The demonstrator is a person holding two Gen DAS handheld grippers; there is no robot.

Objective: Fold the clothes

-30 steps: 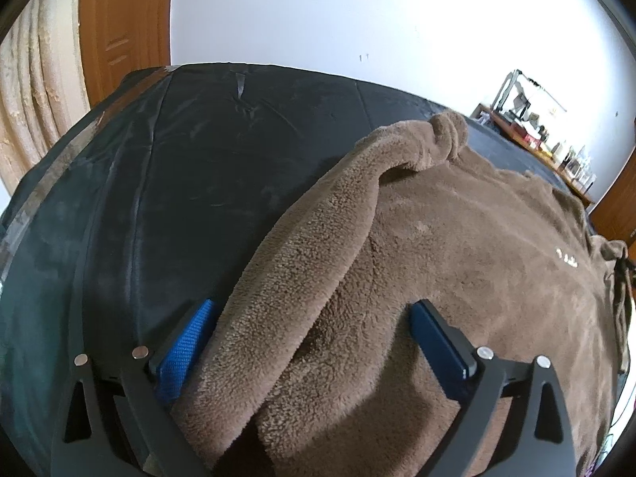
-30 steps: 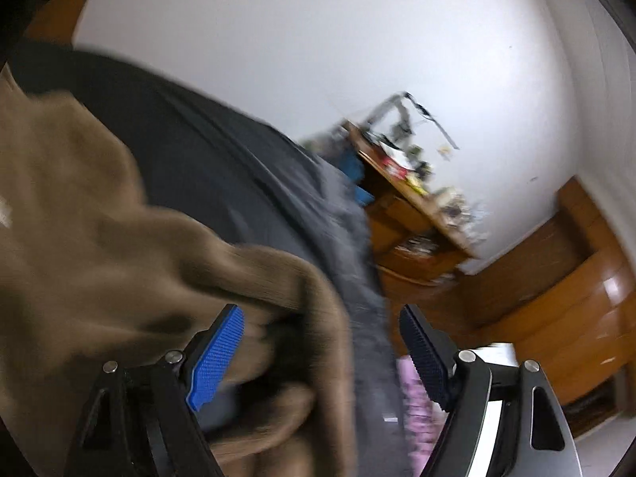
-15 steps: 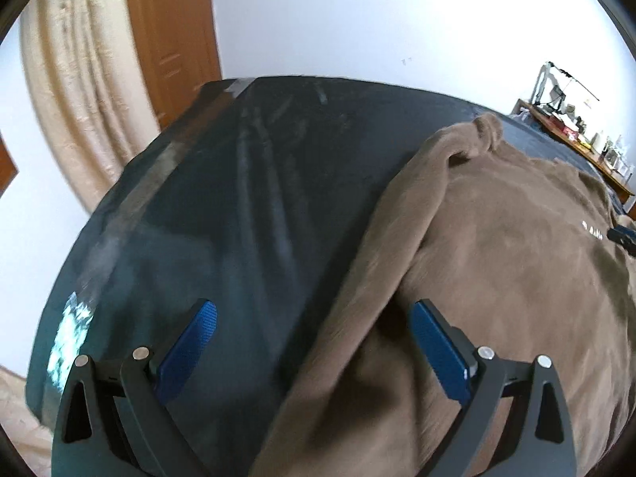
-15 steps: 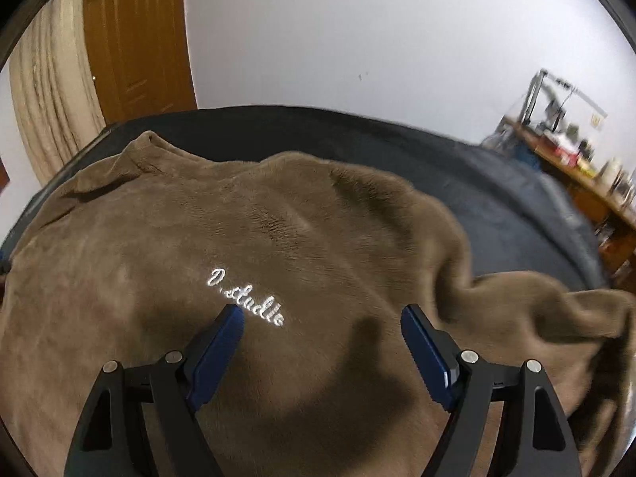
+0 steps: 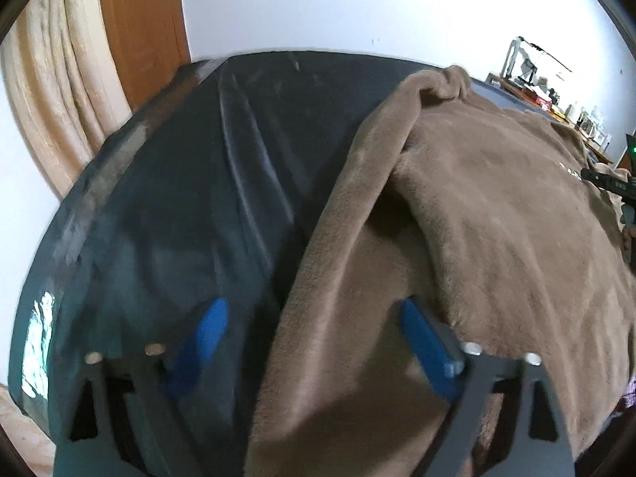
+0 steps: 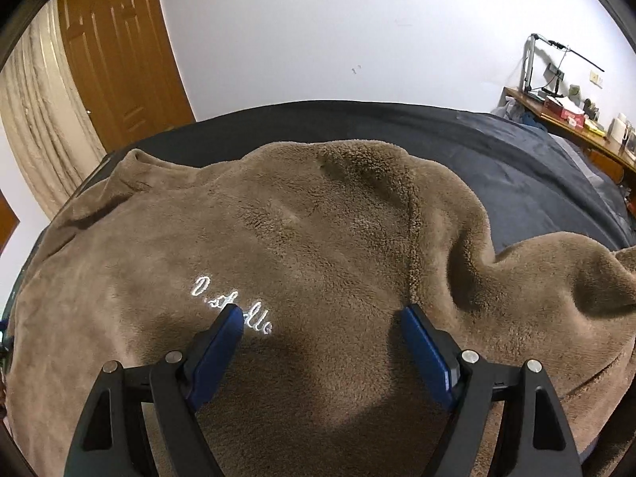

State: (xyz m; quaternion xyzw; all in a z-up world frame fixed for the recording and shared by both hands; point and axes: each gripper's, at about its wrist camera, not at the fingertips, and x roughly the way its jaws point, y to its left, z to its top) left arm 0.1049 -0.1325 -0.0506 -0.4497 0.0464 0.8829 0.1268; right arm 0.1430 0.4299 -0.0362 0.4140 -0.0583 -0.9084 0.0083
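Sweater, brown and fleecy, lies spread on the bed's dark cover, white script lettering on its chest. One sleeve runs along its left side. Left gripper hangs over that sleeve's edge, fingers spread wide, gripping nothing. Right gripper hovers above the chest by the lettering, fingers likewise apart and empty.

Left claw spread wide over brown fleece garment; dark bedcover beneath.
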